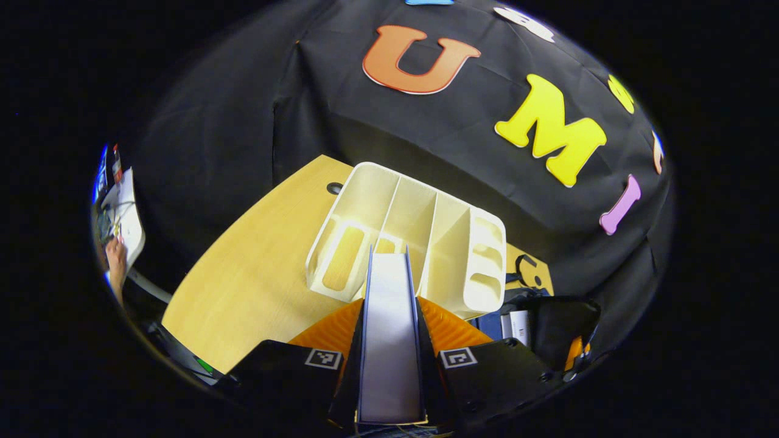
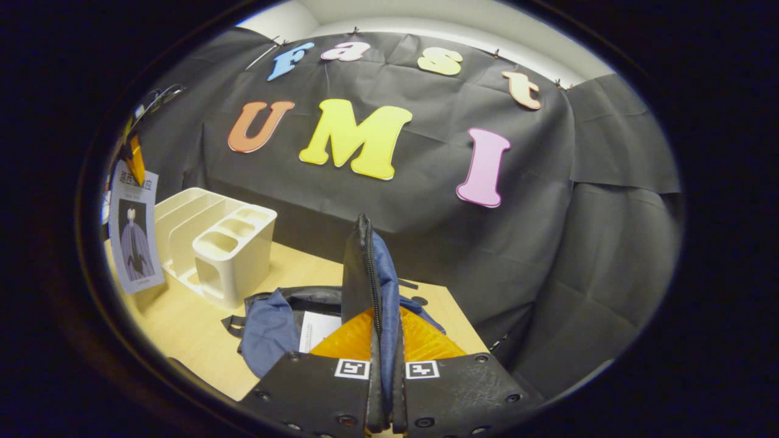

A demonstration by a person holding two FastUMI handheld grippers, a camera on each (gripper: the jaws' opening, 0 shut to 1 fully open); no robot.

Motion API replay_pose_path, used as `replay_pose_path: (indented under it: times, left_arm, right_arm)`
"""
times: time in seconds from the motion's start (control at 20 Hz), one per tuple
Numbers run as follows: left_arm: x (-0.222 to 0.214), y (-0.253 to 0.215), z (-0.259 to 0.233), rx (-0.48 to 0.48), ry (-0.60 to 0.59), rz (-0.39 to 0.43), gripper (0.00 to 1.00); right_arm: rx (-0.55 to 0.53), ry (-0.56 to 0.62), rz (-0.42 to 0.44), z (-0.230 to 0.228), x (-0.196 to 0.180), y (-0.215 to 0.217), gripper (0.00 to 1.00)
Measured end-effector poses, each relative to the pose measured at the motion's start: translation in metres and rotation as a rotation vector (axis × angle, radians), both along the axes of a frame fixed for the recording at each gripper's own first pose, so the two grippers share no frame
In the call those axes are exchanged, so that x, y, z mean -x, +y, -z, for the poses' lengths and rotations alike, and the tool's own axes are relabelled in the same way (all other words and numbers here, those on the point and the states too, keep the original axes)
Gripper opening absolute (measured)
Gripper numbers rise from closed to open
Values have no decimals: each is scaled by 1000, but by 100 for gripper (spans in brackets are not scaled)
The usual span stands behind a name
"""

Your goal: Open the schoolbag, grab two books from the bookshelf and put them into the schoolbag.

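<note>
My left gripper (image 1: 389, 316) is shut on a thin book (image 1: 389, 347) with blue covers, held edge-on above the front of the white bookshelf (image 1: 420, 225). The shelf's slots look empty. The same book (image 2: 135, 237) hangs at the left of the right gripper view, its cover picture facing me, beside the bookshelf (image 2: 213, 243). My right gripper (image 2: 383, 328) is shut on the zippered flap (image 2: 365, 274) of the blue schoolbag (image 2: 268, 328) and holds it upright. A white book (image 2: 316, 328) lies inside the bag. The schoolbag (image 1: 548, 322) and the right gripper (image 1: 575, 356) sit right of the shelf.
The wooden table (image 1: 243, 274) stretches to the left of the shelf, with a cable hole (image 1: 334, 188) near its back edge. A person's hand (image 1: 115, 261) and some papers (image 1: 125, 213) are at the far left. The table (image 2: 176, 322) ends just right of the bag.
</note>
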State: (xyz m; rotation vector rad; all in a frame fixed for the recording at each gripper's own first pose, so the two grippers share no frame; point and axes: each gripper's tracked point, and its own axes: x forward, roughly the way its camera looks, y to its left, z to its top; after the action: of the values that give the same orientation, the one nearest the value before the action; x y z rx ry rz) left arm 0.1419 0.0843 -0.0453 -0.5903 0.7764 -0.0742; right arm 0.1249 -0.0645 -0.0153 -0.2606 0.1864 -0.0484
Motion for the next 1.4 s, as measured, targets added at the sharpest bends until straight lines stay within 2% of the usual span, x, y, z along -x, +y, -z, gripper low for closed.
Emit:
replay_pose_path:
  times: [0.4, 0.55, 0.6, 0.65, 0.7, 0.75, 0.95, 1.05, 1.15, 1.4]
  left_arm:
    - [38, -42, 3, 411, -81, -70, 44]
    - [39, -63, -1, 547, -116, -99, 44]
    - [38, -73, -5, 586, -131, -100, 44]
    - [37, -82, -7, 619, -146, -98, 43]
    - [34, -93, -7, 645, -155, -95, 44]
    - [32, -104, -7, 667, -155, -89, 44]
    - [14, -163, -15, 791, -161, -24, 44]
    - [-1, -190, -15, 824, -155, -7, 44]
    - [-18, -212, -15, 815, -173, -4, 44]
    - [-55, -252, -9, 781, -223, -55, 44]
  right_arm:
    - [10, 10, 13, -3, 2, 0, 7]
    - [16, 14, 13, -5, 0, 0, 7]
    - [21, 16, 10, -5, 0, 0, 4]
    - [32, 23, 1, -5, -1, 1, 7]
    - [51, 31, -2, -6, -2, 1, 3]
    - [68, 28, -7, -9, -3, -1, 7]
    - [82, 16, -26, -20, -4, -6, 7]
    - [78, 11, -39, -23, -5, -9, 7]
    - [70, 2, -47, -27, -8, -14, 7]
    - [55, -16, -72, -36, -11, -21, 7]
